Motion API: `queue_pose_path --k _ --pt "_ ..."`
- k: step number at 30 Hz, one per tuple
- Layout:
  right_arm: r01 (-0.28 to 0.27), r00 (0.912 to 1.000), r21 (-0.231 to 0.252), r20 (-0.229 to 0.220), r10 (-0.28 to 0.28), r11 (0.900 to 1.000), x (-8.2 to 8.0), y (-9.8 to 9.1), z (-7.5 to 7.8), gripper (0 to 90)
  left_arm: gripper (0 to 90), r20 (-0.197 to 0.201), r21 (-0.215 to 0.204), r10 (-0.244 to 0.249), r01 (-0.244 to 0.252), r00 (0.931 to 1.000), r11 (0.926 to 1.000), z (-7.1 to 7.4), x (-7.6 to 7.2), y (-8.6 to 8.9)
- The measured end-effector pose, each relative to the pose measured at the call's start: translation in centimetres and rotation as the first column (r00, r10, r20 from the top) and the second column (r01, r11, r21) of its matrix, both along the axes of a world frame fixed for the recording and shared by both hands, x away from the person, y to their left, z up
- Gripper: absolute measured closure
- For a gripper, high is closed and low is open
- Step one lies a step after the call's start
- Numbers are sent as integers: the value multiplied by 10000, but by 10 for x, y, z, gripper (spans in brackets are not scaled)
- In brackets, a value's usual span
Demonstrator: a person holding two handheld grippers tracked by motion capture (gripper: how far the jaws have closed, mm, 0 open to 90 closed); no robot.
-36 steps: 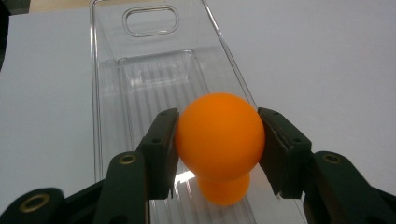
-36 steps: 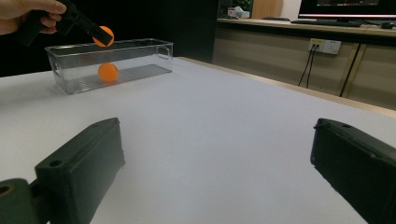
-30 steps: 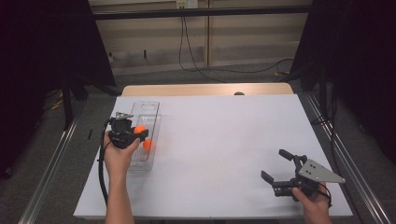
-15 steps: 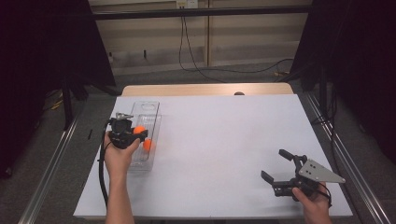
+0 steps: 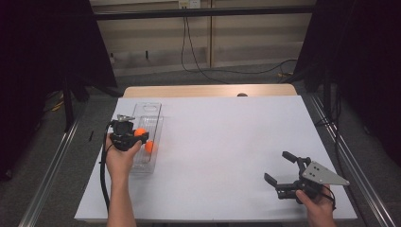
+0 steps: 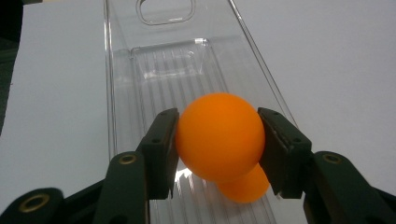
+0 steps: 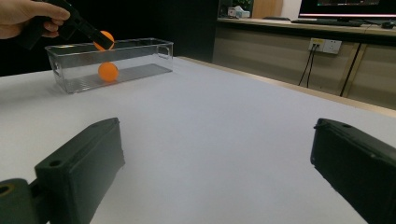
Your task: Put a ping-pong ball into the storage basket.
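The step in hand looks like dropping an orange ball (image 6: 219,137) into the clear bin (image 5: 152,112) near the desk's (image 5: 227,142) left edge. To do it well, lower the left gripper (image 5: 140,137) until the ball sits inside the walls, then open gently so it does not bounce out or knock the second ball (image 6: 245,186) lying on the bin floor. The left fingers (image 6: 161,149) clamp the ball at its sides, above the bin. The right gripper (image 5: 283,169) rests near the desk's front right corner, its fingers (image 7: 81,163) spread wide and holding nothing.
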State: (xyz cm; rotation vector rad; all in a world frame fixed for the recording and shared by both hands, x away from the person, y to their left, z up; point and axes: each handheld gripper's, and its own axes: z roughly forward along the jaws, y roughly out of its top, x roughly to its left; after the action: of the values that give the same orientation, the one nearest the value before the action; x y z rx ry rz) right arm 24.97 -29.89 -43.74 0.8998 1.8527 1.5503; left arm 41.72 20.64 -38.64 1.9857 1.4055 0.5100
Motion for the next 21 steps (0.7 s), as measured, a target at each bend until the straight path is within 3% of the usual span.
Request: queue_pose_path --k 21 --pt "0 10000 -2 3 0 10000 0 0 0 20 506 93 120 43 -45 9999 9999 -1 1 -1"
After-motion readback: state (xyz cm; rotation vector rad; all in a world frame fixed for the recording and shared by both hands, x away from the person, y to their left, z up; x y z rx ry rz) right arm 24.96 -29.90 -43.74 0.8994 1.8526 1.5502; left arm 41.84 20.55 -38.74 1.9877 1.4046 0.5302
